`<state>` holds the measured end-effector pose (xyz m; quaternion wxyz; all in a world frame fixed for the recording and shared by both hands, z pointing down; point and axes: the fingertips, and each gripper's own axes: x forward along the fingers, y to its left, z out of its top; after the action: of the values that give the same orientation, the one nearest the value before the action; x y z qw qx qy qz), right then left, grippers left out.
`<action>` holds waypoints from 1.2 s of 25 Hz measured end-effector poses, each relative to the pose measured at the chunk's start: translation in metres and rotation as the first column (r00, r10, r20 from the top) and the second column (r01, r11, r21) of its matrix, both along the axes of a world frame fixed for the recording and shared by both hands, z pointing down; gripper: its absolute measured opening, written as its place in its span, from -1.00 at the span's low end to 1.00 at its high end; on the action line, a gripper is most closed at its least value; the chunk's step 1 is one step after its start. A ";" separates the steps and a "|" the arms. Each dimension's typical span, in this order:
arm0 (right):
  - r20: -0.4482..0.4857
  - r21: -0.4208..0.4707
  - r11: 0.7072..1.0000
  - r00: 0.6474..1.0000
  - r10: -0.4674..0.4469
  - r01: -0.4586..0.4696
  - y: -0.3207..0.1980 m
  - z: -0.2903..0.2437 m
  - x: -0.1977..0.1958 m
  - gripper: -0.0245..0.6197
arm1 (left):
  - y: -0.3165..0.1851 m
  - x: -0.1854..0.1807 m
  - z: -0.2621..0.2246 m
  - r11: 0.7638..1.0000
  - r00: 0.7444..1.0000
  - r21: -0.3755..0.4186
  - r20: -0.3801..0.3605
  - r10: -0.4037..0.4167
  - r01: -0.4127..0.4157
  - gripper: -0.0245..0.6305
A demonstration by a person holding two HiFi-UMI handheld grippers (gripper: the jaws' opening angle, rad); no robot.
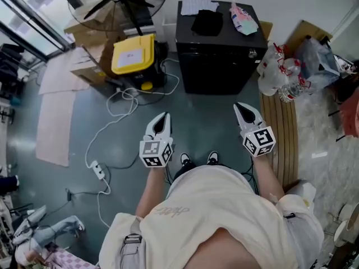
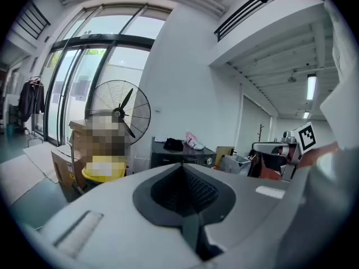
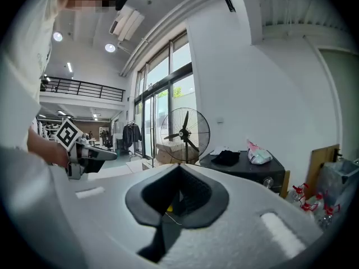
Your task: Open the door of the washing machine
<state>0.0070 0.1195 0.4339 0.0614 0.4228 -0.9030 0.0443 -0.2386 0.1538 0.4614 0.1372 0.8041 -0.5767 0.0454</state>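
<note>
Fingers on both the left gripper (image 1: 163, 118) and the right gripper (image 1: 243, 107) are pressed fully together with nothing between them. Both are held level at waist height and aimed at the black box-shaped washing machine (image 1: 219, 58), which stands well apart, straight ahead against the white wall. I cannot make out its door or handle from here; only a small silver knob (image 1: 252, 53) shows, near the front right corner.

Closed fingers would likely slide off a handle edge, so they need to part before contact. A black folded cloth (image 1: 206, 22), a pink-and-white packet (image 1: 244, 17) and white papers (image 1: 197, 5) lie loose on the machine's top. If the door is a top lid, lifting it would probably tip them behind or onto the floor.

The grey-green floor (image 1: 210, 119) directly in front is bare, giving a straight approach. To the left, a white cable (image 1: 115, 119) loops toward a white power strip (image 1: 98, 170) and could catch a foot. To the right, a slatted wooden board (image 1: 279, 136) and clear plastic bottles with red caps (image 1: 280, 74) sit just beside the machine's corner, leaving the right gripper little room to swing outward.
</note>
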 end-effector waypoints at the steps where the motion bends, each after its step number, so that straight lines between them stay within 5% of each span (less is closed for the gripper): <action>1: 0.006 0.007 1.000 1.000 0.011 -0.011 -0.001 -0.002 0.000 -0.92 | -0.002 -0.001 -0.001 1.000 1.000 0.002 0.001 0.004 -0.004 -0.87; 7: -0.004 0.015 1.000 1.000 0.007 -0.007 0.001 -0.003 -0.007 -0.92 | -0.011 -0.018 -0.016 0.997 0.998 0.048 -0.008 -0.060 0.060 -0.87; 11: 0.007 -0.002 1.000 1.000 -0.015 0.015 0.001 -0.003 -0.015 -0.90 | -0.012 -0.018 -0.017 0.999 0.999 0.041 -0.020 -0.028 0.029 -0.87; 13: 0.000 -0.006 0.999 0.999 -0.032 0.032 0.000 -0.001 -0.024 -0.45 | -0.012 -0.022 -0.015 0.999 1.000 0.034 -0.019 -0.024 0.025 -0.87; 16: -0.015 -0.005 1.000 0.999 -0.029 0.029 -0.005 0.001 -0.033 -0.60 | -0.014 -0.030 -0.010 1.000 1.000 0.021 -0.017 -0.022 0.022 -0.87; 25: -0.002 -0.028 1.000 1.000 0.015 -0.015 -0.024 0.008 -0.062 -0.58 | -0.032 -0.066 -0.021 0.999 1.000 0.037 -0.015 -0.001 0.001 -0.87; 30: -0.071 -0.014 0.999 0.997 0.040 -0.041 -0.032 0.022 -0.079 -0.57 | -0.033 -0.094 0.006 1.000 1.000 0.001 -0.006 -0.005 0.005 -0.87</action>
<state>-0.0715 0.0879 0.4561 0.0957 0.4419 -0.8912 0.0373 -0.3322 0.1210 0.4670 0.1389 0.8028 -0.5783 0.0423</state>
